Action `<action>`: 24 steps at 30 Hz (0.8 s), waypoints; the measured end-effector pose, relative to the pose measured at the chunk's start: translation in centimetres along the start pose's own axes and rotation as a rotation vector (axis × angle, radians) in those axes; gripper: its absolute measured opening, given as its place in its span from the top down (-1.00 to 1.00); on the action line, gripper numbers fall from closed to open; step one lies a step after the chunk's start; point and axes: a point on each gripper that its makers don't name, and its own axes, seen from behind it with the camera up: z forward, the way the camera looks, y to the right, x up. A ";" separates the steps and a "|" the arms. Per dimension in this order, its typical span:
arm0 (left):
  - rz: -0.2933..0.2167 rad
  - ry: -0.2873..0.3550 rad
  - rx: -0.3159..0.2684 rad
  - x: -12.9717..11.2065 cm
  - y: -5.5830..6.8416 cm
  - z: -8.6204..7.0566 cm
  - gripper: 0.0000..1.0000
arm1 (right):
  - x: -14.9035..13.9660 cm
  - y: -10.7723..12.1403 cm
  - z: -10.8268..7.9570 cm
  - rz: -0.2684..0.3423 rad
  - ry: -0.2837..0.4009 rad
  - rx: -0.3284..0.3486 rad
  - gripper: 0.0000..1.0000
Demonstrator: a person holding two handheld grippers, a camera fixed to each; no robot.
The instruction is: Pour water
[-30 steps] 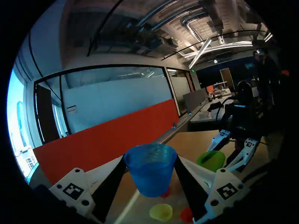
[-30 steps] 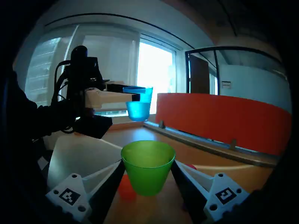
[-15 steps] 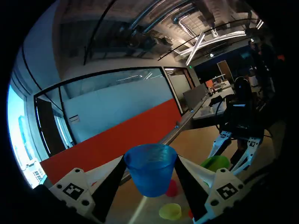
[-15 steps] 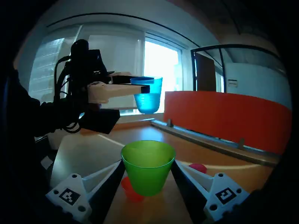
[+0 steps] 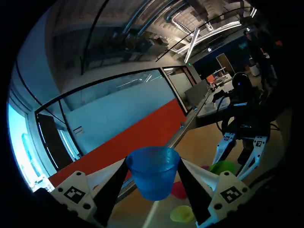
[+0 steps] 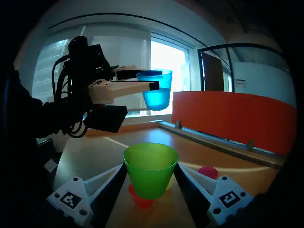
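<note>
In the left gripper view my left gripper [image 5: 152, 178] is shut on a translucent blue cup [image 5: 152, 171] with water in it. The right gripper view shows that blue cup [image 6: 156, 89] held high above the table, slightly tilted, by the left gripper [image 6: 152, 79]. My right gripper [image 6: 151, 174] is shut on an empty green cup [image 6: 151, 169], held upright above the wooden table [image 6: 91, 146]. From the left gripper view, the right gripper [image 5: 237, 152] and the green cup [image 5: 223, 166] sit lower, to the right.
Small cups lie on the table: a yellow one [image 5: 182, 214], a pink one [image 6: 208, 171] and a red one [image 6: 140, 198]. An orange partition [image 6: 235, 117] with a metal rail [image 6: 212, 138] runs along the table's far side. A sleeve [image 6: 22, 121] is at left.
The left gripper has risen with the blue cup and moved closer to the green cup, tilting a little. The right gripper keeps the green cup steady.
</note>
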 end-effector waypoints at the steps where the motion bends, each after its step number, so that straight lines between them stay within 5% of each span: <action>1: 0.008 0.001 0.000 0.1 0.0 0.0 -0.75 | 0.0 -0.1 0.1 0.000 0.000 0.002 -0.79; 24: 0.115 0.002 -0.013 0.5 0.8 -0.3 -0.75 | 0.5 -1.1 1.2 0.000 0.008 0.030 -0.79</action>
